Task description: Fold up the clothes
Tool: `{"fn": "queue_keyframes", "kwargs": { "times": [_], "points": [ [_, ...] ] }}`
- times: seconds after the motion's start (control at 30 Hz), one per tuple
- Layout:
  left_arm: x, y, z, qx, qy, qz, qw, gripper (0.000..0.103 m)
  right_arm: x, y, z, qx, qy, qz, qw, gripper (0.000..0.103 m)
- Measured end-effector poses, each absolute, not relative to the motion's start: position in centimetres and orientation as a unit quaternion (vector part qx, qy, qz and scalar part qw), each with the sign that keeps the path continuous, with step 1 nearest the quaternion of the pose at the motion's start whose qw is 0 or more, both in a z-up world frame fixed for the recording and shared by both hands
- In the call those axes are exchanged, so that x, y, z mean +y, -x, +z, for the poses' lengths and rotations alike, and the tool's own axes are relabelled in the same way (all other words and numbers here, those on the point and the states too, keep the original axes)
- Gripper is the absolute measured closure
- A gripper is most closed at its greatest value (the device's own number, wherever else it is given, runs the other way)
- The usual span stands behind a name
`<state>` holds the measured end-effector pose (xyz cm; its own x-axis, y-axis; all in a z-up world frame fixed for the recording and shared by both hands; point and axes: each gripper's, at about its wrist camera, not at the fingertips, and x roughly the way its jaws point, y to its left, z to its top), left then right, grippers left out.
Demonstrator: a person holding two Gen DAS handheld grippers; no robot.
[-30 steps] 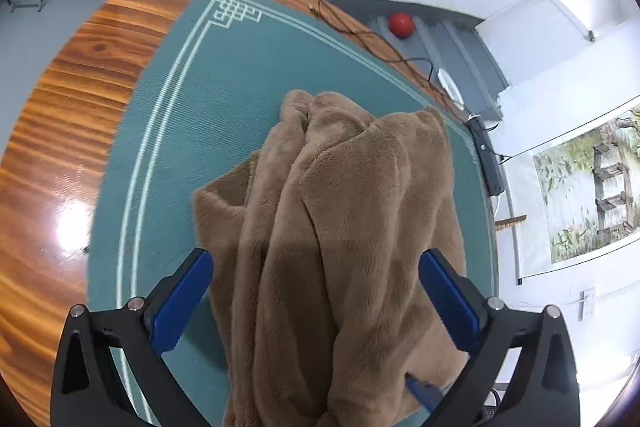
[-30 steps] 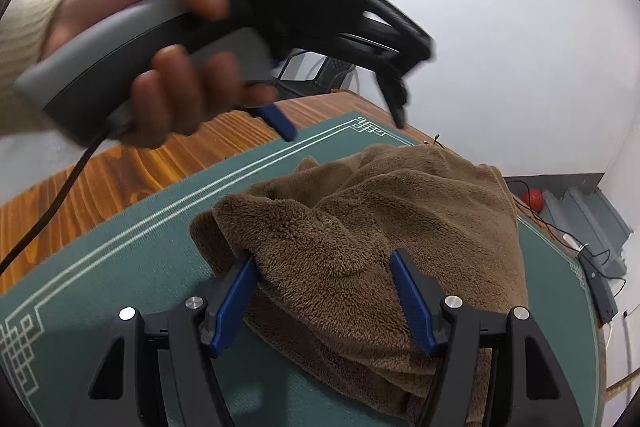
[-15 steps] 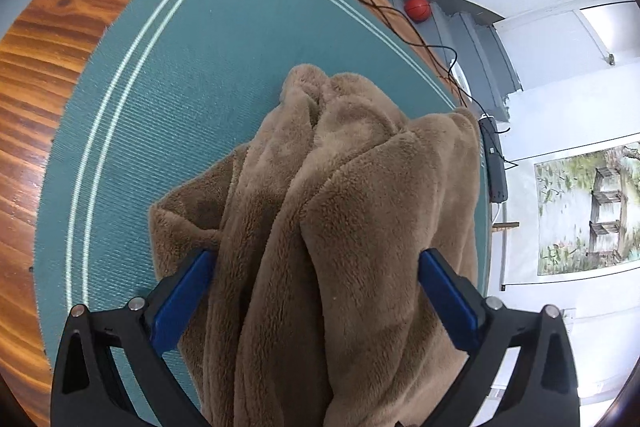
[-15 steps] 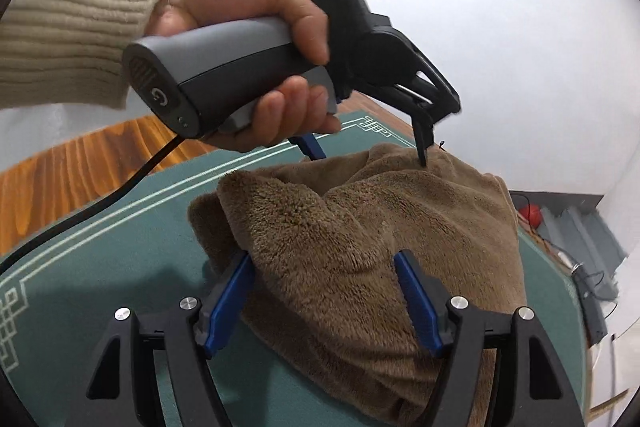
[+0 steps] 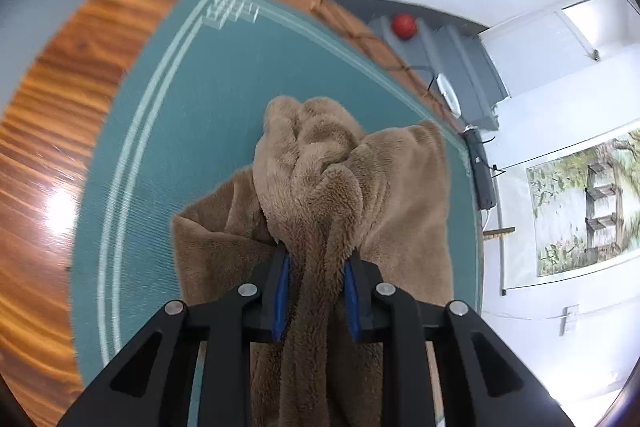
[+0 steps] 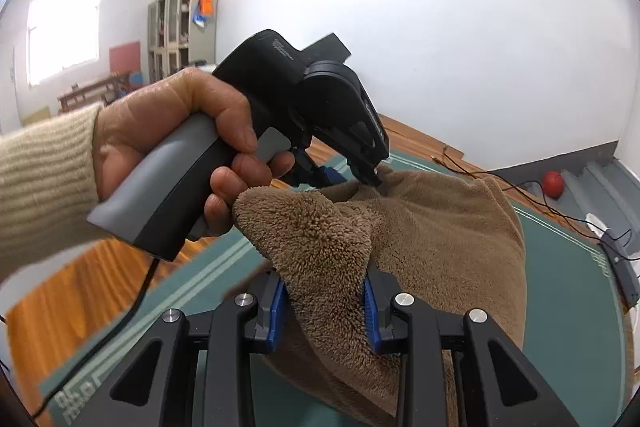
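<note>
My main worry right now is how fat these bunches are. Both grippers are still closing on thick fleece, so if I lift before they've bitten down properly, a layer could slide out and the brown fleece garment (image 5: 360, 187) would slump back into a heap on the green mat (image 5: 160, 147). It could also drag sideways, since most of it lies on the mat.

The left gripper (image 5: 316, 267) has a gathered ridge of the fleece squeezed between its blue pads, with the rest draped ahead and off to both sides. The right gripper (image 6: 324, 291) is pinching a rolled edge, pads pressed into the pile. The hand (image 6: 180, 143) holding the left gripper sits just above that edge.
</note>
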<state>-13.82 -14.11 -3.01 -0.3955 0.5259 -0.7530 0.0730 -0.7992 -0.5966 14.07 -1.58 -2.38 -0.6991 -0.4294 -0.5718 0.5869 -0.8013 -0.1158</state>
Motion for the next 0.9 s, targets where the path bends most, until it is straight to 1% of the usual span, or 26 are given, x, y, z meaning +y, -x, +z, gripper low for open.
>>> {"fn": "queue_keyframes", "kwargs": {
  "times": [0.07,0.13,0.3,0.37,0.4,0.43,0.47,0.5,0.53,0.6,0.63,0.67,0.7,0.73,0.77,0.83,0.9],
  "points": [
    [-14.9,13.2,-2.3,-0.273,0.519,0.799,0.134,0.077,-1.9,-14.8,-2.6,0.15,-0.268,-0.906,0.291,0.07],
    [-15.7,12.6,-2.8,-0.264,0.52,0.804,0.118,0.077,-2.3,-15.7,-3.4,0.159,-0.269,-0.901,0.301,0.07],
    [-17.2,12.7,-7.2,-0.244,0.55,0.794,0.089,0.076,-3.4,-16.1,-7.2,0.178,-0.304,-0.88,0.318,0.07],
    [-16.4,12.8,-7.8,-0.224,0.549,0.801,0.088,0.072,-3.4,-15.9,-8.6,0.18,-0.313,-0.877,0.317,0.069],
    [-16.0,12.9,-8.0,-0.213,0.547,0.804,0.088,0.068,-3.3,-15.9,-8.9,0.177,-0.314,-0.877,0.317,0.069],
    [-15.7,13.0,-8.1,-0.2,0.545,0.809,0.088,0.067,-3.2,-15.8,-9.2,0.174,-0.314,-0.878,0.318,0.069],
    [-15.5,13.0,-7.9,-0.188,0.543,0.813,0.087,0.062,-3.1,-15.9,-9.1,0.171,-0.312,-0.878,0.321,0.063],
    [-15.4,13.0,-7.8,-0.178,0.543,0.817,0.085,0.056,-3.0,-15.8,-8.9,0.168,-0.314,-0.876,0.326,0.053],
    [-15.3,13.0,-7.6,-0.168,0.542,0.819,0.083,0.049,-2.8,-16.0,-8.5,0.167,-0.316,-0.875,0.328,0.05],
    [-15.3,12.8,-7.1,-0.154,0.54,0.824,0.077,0.043,-2.3,-16.4,-7.8,0.164,-0.318,-0.873,0.332,0.048],
    [-15.5,12.6,-6.7,-0.152,0.537,0.827,0.074,0.042,-1.7,-17.0,-7.2,0.157,-0.313,-0.876,0.333,0.048],
    [-15.8,12.3,-6.2,-0.153,0.532,0.83,0.07,0.041,-0.6,-17.7,-6.5,0.149,-0.305,-0.881,0.329,0.046],
    [-16.0,11.9,-5.6,-0.153,0.527,0.834,0.065,0.041,0.4,-18.4,-6.0,0.141,-0.297,-0.888,0.323,0.036],
    [-16.1,11.5,-4.8,-0.152,0.52,0.838,0.062,0.041,1.7,-19.2,-5.5,0.135,-0.287,-0.897,0.308,0.029],
    [-16.2,11.0,-4.0,-0.15,0.513,0.843,0.059,0.04,3.0,-20.0,-5.1,0.129,-0.278,-0.906,0.292,0.019],
    [-15.9,9.5,-2.4,-0.146,0.494,0.854,0.065,0.035,6.5,-21.1,-5.3,0.114,-0.283,-0.919,0.249,0.018],
    [-15.1,7.9,-0.8,-0.142,0.475,0.865,0.078,0.026,10.0,-22.0,-5.9,0.098,-0.302,-0.926,0.206,0.018]
  ]
}}
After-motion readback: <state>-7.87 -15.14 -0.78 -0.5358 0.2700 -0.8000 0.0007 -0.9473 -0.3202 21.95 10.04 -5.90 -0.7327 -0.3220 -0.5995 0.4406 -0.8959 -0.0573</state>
